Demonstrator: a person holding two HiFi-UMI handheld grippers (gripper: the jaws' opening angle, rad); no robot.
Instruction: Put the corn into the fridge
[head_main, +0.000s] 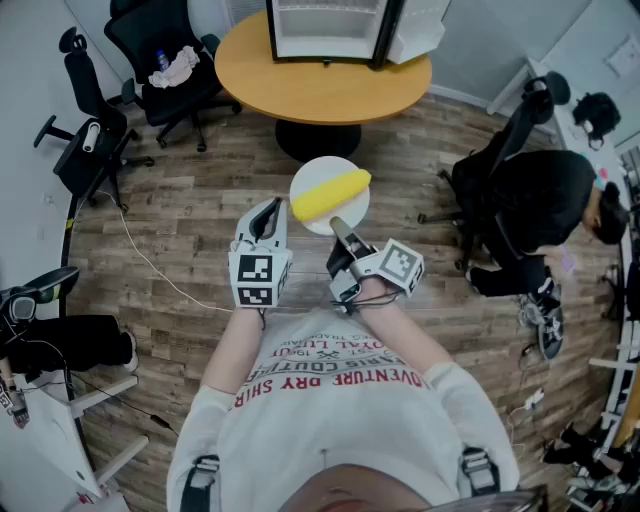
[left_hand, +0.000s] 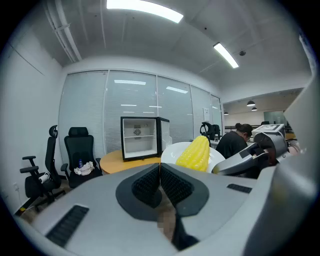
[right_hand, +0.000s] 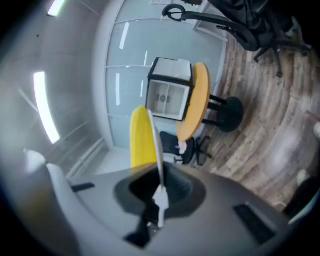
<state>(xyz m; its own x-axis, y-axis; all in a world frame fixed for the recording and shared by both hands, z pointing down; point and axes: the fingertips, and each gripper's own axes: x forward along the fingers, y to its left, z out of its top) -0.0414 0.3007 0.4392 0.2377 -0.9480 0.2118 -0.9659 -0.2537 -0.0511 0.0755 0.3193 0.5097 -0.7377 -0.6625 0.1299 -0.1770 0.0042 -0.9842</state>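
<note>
A yellow corn cob (head_main: 328, 194) lies on a white plate (head_main: 347, 213) held in the air over the wooden floor. My right gripper (head_main: 340, 228) is shut on the plate's near rim. In the right gripper view the plate (right_hand: 156, 145) runs edge-on into the jaws of the right gripper (right_hand: 160, 192), with the corn (right_hand: 141, 137) on its left side. My left gripper (head_main: 268, 215) hangs just left of the plate, shut and empty; its pads (left_hand: 150, 182) meet. The small black fridge (head_main: 325, 30) stands on a round wooden table (head_main: 320, 85) ahead, with its door (head_main: 415, 30) swung open.
Black office chairs (head_main: 165, 50) stand left of the table, one with a cloth on its seat. A person in black (head_main: 545, 205) sits at the right beside another chair. A thin cable (head_main: 150, 265) trails across the floor at the left.
</note>
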